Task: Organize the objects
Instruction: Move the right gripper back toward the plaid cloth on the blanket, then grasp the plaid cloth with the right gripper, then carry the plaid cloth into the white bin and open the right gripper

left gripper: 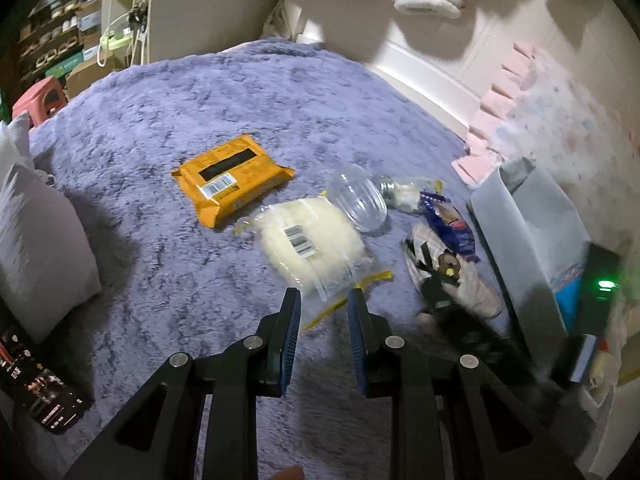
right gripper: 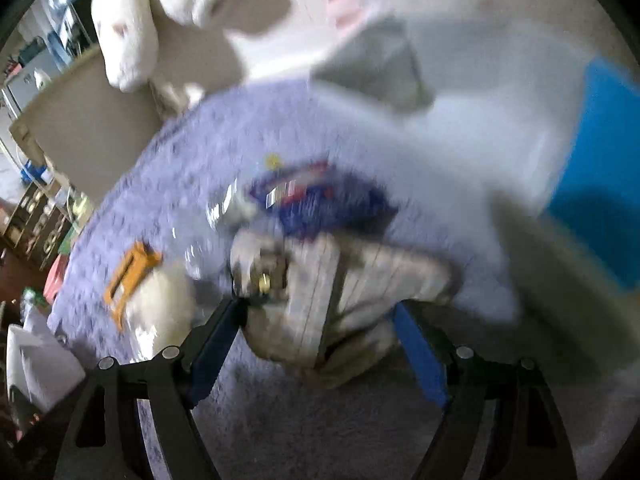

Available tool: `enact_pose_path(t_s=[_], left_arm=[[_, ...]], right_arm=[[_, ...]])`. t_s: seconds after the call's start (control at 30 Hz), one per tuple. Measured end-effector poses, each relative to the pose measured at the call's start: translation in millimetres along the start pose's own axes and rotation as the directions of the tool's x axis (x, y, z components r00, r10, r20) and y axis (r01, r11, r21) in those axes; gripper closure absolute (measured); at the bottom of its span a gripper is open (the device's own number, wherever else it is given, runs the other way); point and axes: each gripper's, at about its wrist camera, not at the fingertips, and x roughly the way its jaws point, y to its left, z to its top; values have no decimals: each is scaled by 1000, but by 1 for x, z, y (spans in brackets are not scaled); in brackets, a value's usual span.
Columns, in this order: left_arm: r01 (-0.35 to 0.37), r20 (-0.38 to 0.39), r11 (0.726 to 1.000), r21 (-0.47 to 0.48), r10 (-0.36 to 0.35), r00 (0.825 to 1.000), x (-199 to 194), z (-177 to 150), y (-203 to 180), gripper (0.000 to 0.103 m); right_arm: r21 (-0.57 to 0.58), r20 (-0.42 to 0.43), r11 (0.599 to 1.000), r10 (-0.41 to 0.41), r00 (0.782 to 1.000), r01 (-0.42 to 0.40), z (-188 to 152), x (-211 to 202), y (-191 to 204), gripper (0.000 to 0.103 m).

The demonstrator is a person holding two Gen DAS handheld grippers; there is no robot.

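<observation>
1. fingers of the right gripper [right gripper: 320, 316] are spread wide around a beige slipper with a bear charm [right gripper: 340, 292]; contact cannot be told through the blur.
2. fingers of the left gripper [left gripper: 324, 312] are parted and empty, held just short of a clear bag of white contents [left gripper: 312, 240].
3. an orange packet [left gripper: 230, 178], a clear glass jar [left gripper: 360, 200] and a blue snack bag [left gripper: 450, 220] are left on the purple blanket [left gripper: 180, 100].
4. the slipper pickup is judged in hand; closing and carrying to the white bin [left gripper: 528, 232] nearby is probably called for.
</observation>
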Motion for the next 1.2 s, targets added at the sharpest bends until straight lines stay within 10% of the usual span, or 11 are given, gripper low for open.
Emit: enact_pose_path(t_s=[0.17, 0.2, 0.77, 1.2], left_arm=[[1, 6, 1000, 13, -1, 1000, -2, 0, -5, 80], [4, 8, 1000, 14, -4, 1000, -2, 0, -5, 80], [-3, 47, 995, 97, -1, 999, -11, -5, -27, 80], [116, 138, 970, 215, -148, 979, -35, -12, -59, 80]], right_arm=[[-43, 59, 998, -50, 997, 52, -1, -8, 0, 48], [-42, 68, 999, -21, 997, 23, -1, -10, -1, 69], [5, 172, 986, 161, 972, -164, 5, -79, 0, 68], [22, 389, 964, 236, 890, -265, 7, -158, 2, 68]])
